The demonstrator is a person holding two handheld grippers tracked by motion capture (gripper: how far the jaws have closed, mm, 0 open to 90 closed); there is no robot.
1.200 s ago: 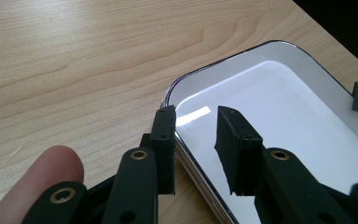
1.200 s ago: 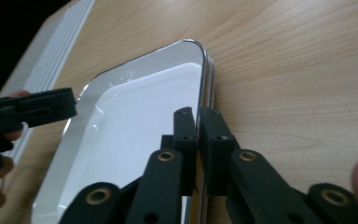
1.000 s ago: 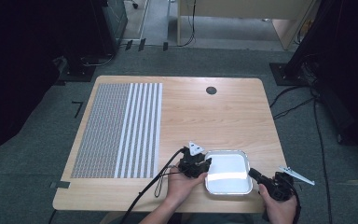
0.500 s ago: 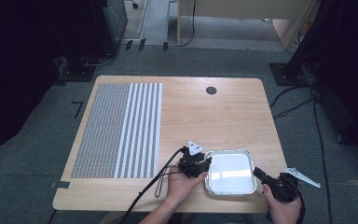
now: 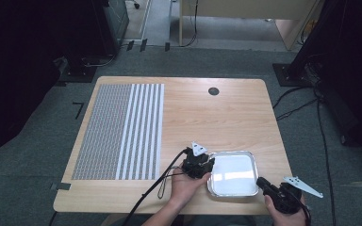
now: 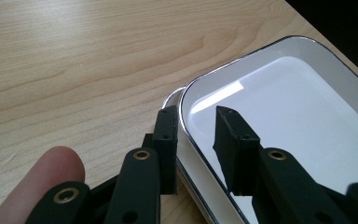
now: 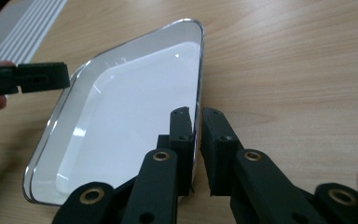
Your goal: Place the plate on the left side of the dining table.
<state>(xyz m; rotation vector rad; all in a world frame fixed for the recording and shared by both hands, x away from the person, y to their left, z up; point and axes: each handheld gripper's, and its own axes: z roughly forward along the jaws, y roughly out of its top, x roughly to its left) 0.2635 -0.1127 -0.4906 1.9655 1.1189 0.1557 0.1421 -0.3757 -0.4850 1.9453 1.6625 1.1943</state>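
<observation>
Straddling the near-left rim of the shiny metal tray (image 6: 279, 107), the left gripper (image 6: 196, 135) has its jaws apart, while the right gripper (image 7: 196, 122) is pinched tight on the tray's right rim. The tray rests at the near right of the light wooden table (image 5: 207, 117), beside a grey striped mat (image 5: 122, 132). Dark carpet (image 5: 33, 155) with cables surrounds the table

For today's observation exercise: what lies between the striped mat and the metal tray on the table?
In the high view, the left tool and its hand lie between the striped mat and the tray; elsewhere, bare wood.
</observation>
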